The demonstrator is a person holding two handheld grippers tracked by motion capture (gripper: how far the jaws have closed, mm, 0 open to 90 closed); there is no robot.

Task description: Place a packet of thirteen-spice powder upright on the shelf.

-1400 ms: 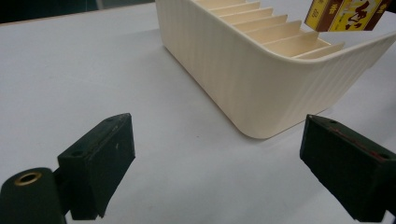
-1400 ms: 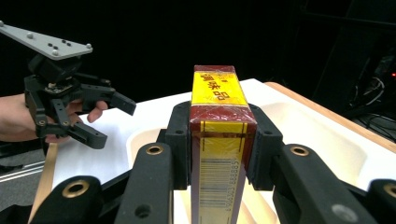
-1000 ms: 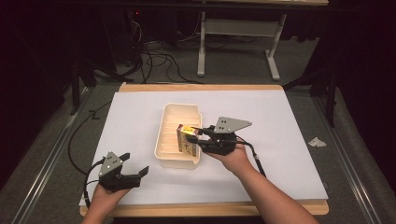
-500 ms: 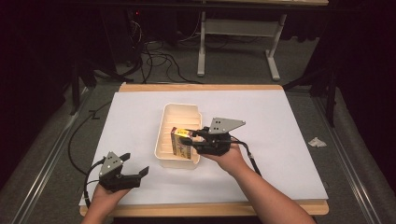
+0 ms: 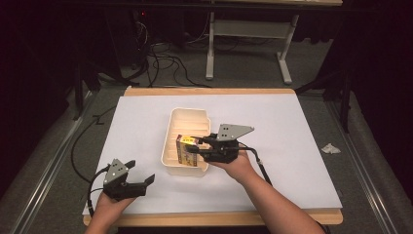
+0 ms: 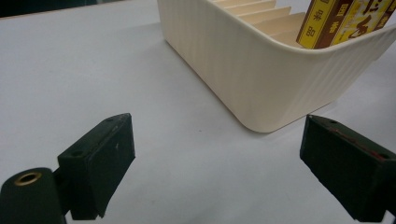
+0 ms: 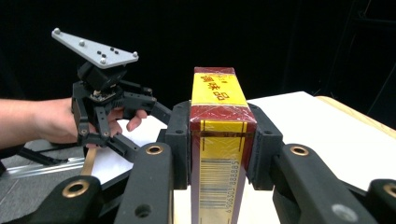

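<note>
Right gripper point(image 5: 194, 144) clamps yellow-brown box point(image 7: 217, 140) over near end of cream bin point(image 5: 170, 146), mid-desk. Left gripper point(image 5: 146, 181) agape, empty, near-left corner. Risk: box catches bin rim, tips.

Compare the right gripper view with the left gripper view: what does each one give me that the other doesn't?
Right gripper view: the right gripper is clamped on the yellow-and-maroon box, barcode face toward the camera, with the left gripper in its hand farther off. Left gripper view: the left gripper stands open above the white table sheet, with nothing between the jaws, facing the cream basket. Both show the box; in the left gripper view it is standing inside the basket.
</note>
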